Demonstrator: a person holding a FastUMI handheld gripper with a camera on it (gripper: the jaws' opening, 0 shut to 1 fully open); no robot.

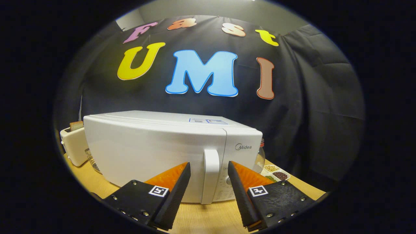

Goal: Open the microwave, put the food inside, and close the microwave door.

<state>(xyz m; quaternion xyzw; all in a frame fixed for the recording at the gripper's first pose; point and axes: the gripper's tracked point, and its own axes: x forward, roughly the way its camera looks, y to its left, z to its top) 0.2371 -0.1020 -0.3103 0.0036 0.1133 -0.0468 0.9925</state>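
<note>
A white microwave (152,152) stands on the wooden table (208,217) with its door shut. Its upright white door handle (210,175) sits at the right end of the door, next to the control panel (242,156). My gripper (209,166) is open, and the handle lies between its two fingertips, one finger on each side with a gap to either. Whether the tips reach the handle or stay a little short of it I cannot tell. No food is between the fingers.
A white toaster (74,144) with bread in its slot stands left of the microwave. A glass jar (260,159) and a divided tray of beans (276,174) sit at the microwave's right. A wire item (92,162) lies by its left corner.
</note>
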